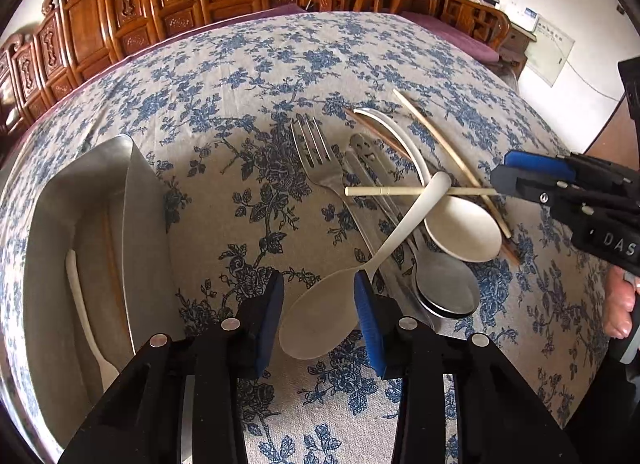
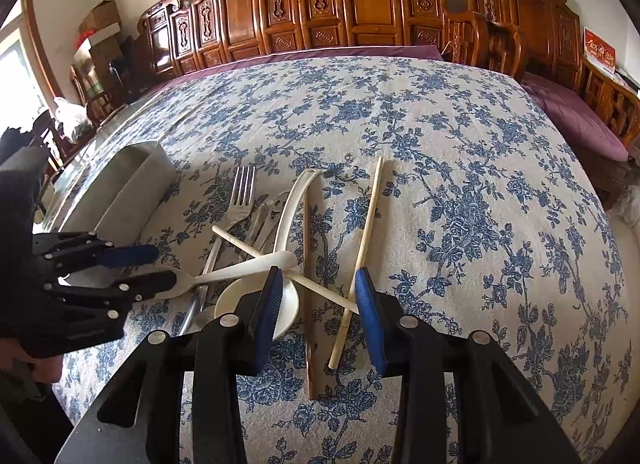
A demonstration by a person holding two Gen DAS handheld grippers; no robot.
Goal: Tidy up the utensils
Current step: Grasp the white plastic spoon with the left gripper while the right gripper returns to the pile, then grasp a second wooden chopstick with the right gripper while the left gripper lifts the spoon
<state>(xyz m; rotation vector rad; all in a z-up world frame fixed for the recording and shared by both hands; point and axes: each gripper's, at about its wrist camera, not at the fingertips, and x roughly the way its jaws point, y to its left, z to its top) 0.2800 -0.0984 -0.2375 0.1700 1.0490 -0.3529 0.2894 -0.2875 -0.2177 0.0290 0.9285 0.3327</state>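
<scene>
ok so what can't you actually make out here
1. Tray: in the left wrist view its near end is cut off by the picture's edge and the left tool; in the right wrist view its wall hides the inside.
2. Metal spoon: in the left wrist view its handle runs under the white spoon.
3. Whether the left tool's pads press on the white spoon: neither view shows contact clearly.

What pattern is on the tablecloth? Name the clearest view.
Blue flowers and leafy vines on the off-white woven tablecloth; clearest in the right wrist view.

"DAS" on right gripper (image 1: pixel 498 179) body.
</scene>
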